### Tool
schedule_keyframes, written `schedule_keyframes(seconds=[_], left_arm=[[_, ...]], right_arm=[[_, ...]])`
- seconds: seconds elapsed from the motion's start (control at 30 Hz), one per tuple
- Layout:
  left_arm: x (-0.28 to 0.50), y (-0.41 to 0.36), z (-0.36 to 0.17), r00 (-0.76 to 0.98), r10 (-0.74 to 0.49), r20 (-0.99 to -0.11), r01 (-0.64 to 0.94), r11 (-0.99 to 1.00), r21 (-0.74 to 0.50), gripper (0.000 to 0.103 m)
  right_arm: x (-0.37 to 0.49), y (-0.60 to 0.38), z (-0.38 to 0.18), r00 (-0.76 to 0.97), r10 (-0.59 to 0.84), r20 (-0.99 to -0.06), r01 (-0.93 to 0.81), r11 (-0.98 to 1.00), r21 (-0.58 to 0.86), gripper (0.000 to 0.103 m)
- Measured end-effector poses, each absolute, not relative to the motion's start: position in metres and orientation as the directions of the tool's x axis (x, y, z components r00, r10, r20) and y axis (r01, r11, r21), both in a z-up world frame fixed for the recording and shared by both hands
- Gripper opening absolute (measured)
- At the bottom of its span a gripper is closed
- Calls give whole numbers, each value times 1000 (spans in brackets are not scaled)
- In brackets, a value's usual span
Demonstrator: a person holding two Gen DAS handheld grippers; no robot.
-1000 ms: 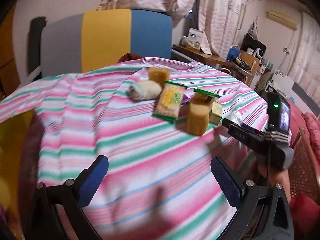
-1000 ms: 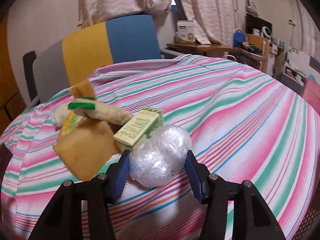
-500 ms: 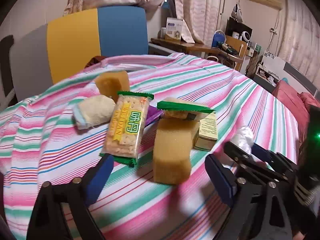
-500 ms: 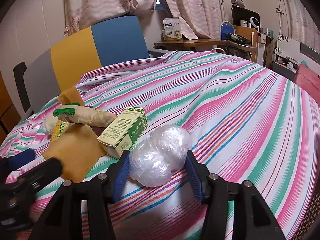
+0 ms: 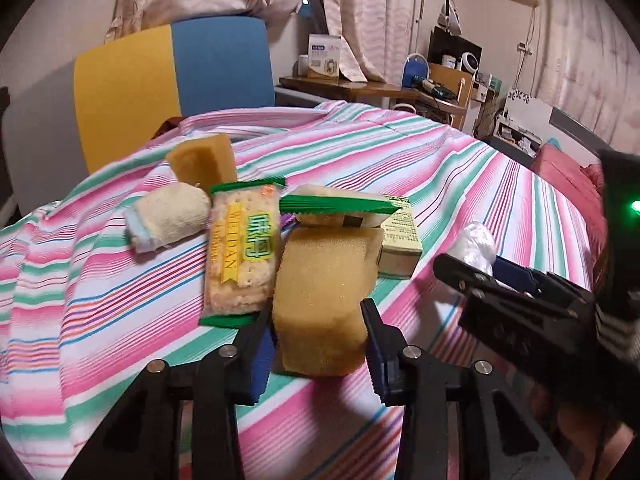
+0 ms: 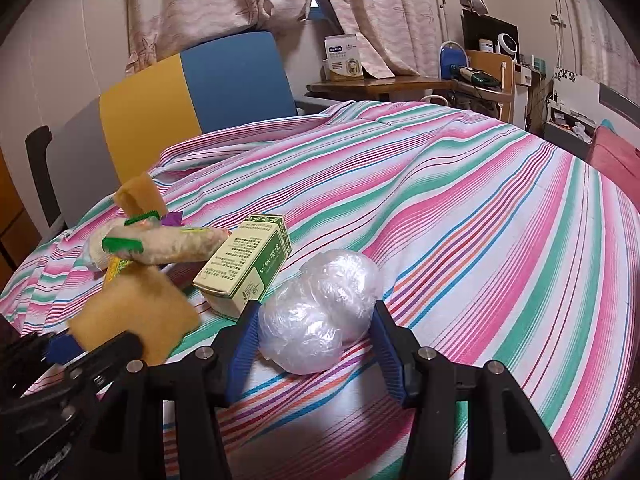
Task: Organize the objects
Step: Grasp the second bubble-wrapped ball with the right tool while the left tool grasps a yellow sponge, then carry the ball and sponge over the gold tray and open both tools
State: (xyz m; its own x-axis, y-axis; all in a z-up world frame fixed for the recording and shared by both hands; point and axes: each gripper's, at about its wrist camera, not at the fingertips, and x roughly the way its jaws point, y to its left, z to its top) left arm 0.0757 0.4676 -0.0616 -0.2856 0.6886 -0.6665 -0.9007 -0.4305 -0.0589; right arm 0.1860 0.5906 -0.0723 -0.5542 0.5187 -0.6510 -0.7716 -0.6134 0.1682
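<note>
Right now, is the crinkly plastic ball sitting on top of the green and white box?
No, the plastic ball lies on the striped cloth beside the green and white box, between the right tool's fingers.

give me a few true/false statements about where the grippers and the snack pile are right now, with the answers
1. The left gripper has its fingers on either side of the yellow sponge. True.
2. The right gripper closes on the green and white box. False: it brackets the clear plastic bundle; the box lies beside it.
3. A cracker packet with green ends lies left of the sponge in the left wrist view. True.
4. The tablecloth is plain white. False: it is striped pink, green and white.
5. A second packet rests across the top of the box. True.
</note>
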Motion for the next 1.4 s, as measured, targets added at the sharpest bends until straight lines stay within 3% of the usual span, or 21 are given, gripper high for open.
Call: schedule_keyframes(seconds=[0.43, 0.9, 1.4], left_arm=[[68, 384, -68, -338, 696, -634, -826, -542, -155, 40], [92, 339, -83, -360, 709, -607, -828, -542, -142, 39], [84, 302, -79, -394, 690, -606, -788, -594, -164, 39]], right_arm=[[183, 587, -71, -535, 538, -651, -779, -613, 133, 55], [190, 562, -57, -548, 584, -599, -780, -616, 112, 55], [181, 468, -56, -684, 381, -622, -649, -708, 279, 55]])
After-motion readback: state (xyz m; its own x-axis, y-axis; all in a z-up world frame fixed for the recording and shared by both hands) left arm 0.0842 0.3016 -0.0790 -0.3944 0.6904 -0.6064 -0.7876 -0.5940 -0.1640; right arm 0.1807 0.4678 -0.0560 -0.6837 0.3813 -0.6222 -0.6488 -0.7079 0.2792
